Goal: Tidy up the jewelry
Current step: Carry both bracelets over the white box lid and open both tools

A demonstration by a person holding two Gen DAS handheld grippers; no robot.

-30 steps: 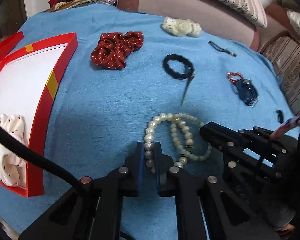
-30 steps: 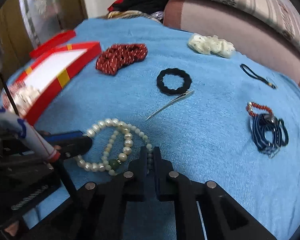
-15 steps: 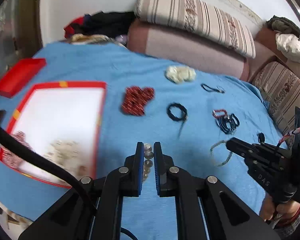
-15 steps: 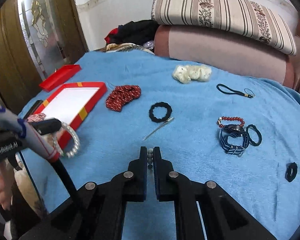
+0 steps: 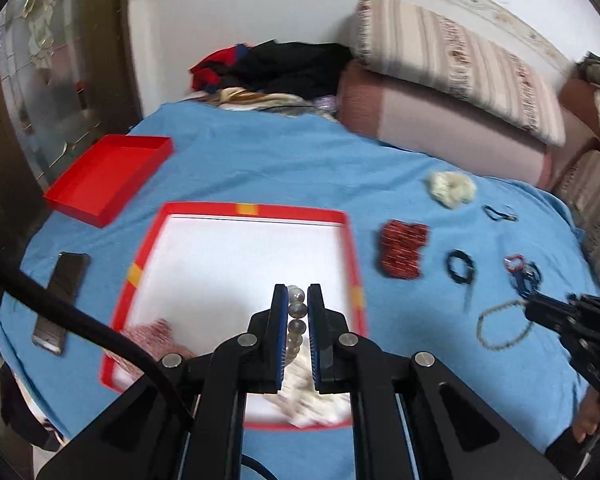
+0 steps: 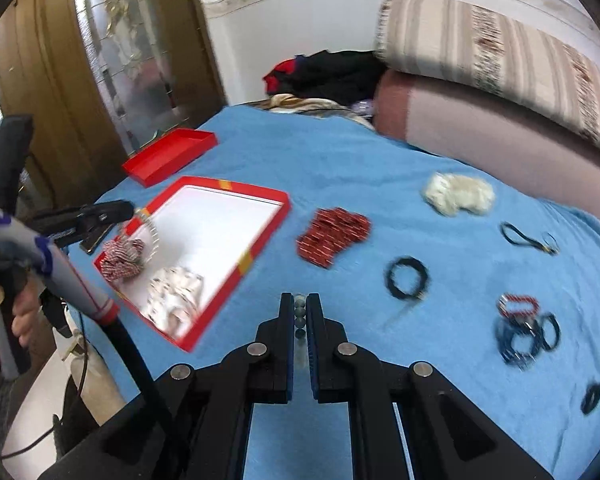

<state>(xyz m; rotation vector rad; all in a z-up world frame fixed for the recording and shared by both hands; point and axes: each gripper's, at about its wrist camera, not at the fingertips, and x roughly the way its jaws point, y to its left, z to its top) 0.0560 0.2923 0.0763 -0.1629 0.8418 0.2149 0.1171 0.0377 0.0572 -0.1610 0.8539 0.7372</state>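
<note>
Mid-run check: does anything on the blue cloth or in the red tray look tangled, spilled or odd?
Nothing spilled. One oddity: the striped blue strap, red bead bracelet and a black elastic loop lie heaped together, possibly tangled; motion blur hides detail.

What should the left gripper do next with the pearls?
Probably lower slightly and open. The left gripper holds the pearls over the white floor of the red tray, whose far part is bare, with two scrunchies only near the front edge.
</note>
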